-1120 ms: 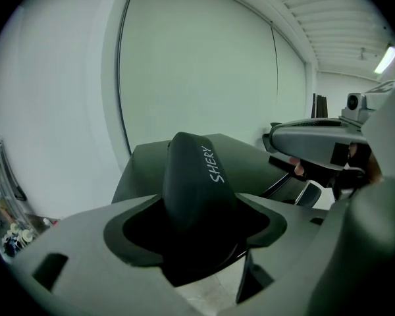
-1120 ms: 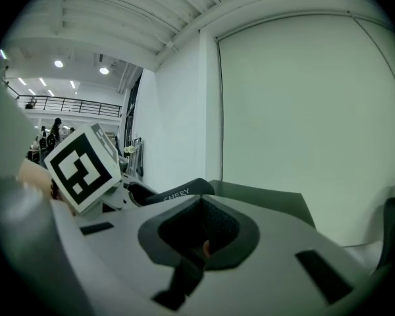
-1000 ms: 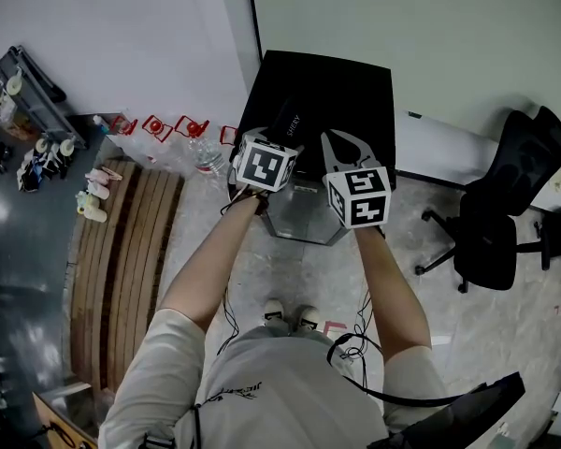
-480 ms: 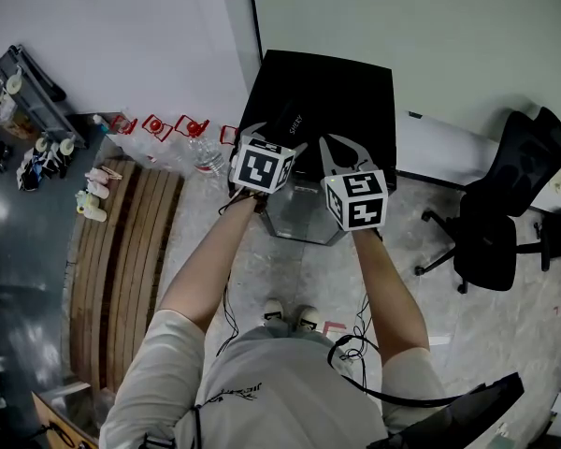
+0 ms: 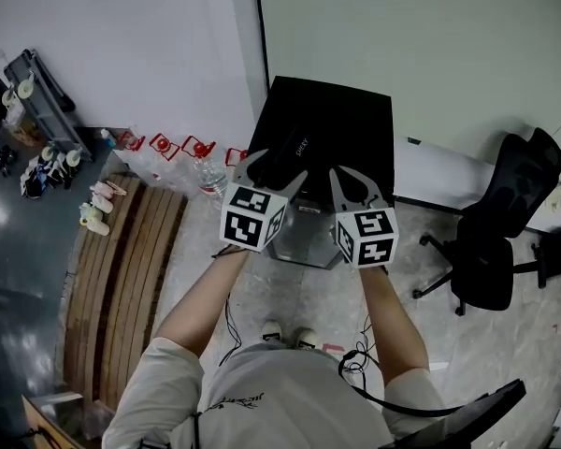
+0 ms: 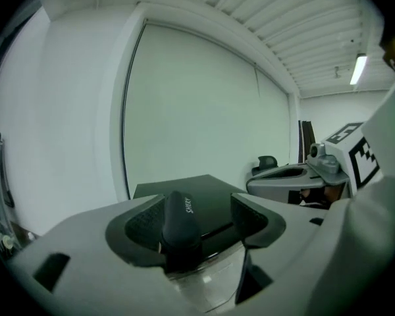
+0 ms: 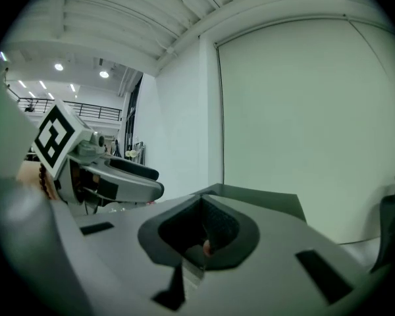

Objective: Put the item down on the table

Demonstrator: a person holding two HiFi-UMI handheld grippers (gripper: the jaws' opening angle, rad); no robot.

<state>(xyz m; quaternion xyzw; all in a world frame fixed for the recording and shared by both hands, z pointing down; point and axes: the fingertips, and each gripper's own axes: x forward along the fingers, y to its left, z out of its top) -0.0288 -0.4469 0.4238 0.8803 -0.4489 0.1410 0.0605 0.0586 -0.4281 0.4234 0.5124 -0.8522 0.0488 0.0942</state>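
Left gripper view: black oblong soft case (image 6: pixel 179 224) sits between left gripper (image 6: pixel 199 220) jaws, against left pad, clear of right. Closing from wide. Black table (image 6: pixel 214 191) just ahead/below, prob. for set-down. Right gripper (image 7: pixel 201 234) pressed together, empty, alongside.

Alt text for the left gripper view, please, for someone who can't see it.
A slim black item with white lettering stands between the left gripper's closing jaws, against one pad and clear of the other, above a black table. The right gripper with its marker cube shows at the right, before a pale wall.
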